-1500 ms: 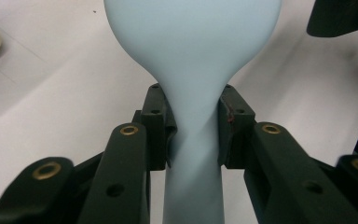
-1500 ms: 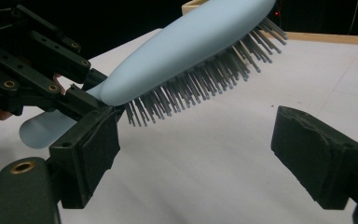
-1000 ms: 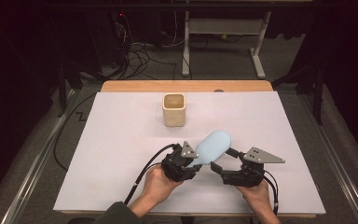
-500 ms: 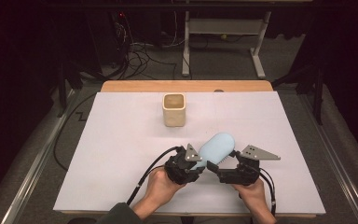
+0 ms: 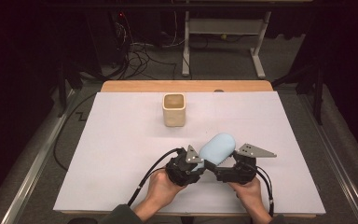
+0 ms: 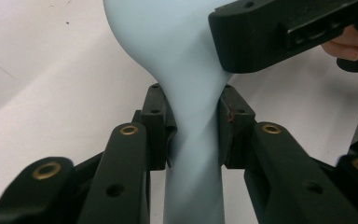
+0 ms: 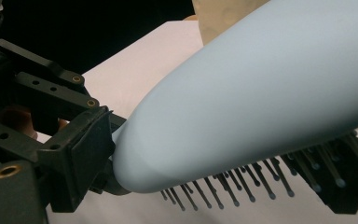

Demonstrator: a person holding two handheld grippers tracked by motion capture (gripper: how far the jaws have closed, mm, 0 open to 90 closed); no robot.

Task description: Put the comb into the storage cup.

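Gripping the pale blue hairbrush (image 5: 216,148) by its neck, left claw (image 5: 198,164) is clamped tight, at table's (image 5: 121,140) 6 o'clock; right claw (image 5: 223,171) gapes w/ jaws just opened, brush head btwn them.

Beige cup (image 5: 174,109) on white table (image 5: 112,154)

We see a table (image 5: 121,186) covered by a white sheet, with a beige square cup (image 5: 174,110) standing on it, well beyond the fingers (image 5: 165,179).
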